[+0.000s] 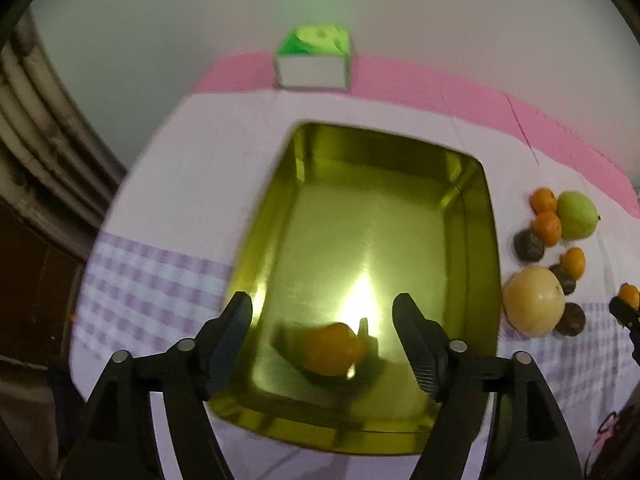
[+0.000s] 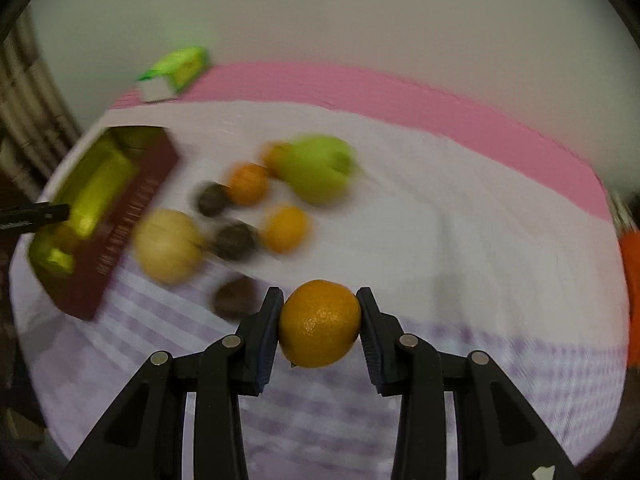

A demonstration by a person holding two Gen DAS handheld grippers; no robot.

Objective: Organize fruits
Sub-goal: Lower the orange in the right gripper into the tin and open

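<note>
Dimpled round orange (image 2: pixel 319 323) clamped between ribbed right jaws, possibly metal tray (image 1: pixel 478 216)

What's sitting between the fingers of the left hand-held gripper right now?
Nothing is gripped: in the left wrist view the left hand-held gripper hangs open over the gold tray, with one blurred orange lying on the tray floor below.

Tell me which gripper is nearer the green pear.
Right. The right gripper, clamped on an orange, faces the green pear across the fruit pile; the left gripper hangs open over the gold tray.
</note>
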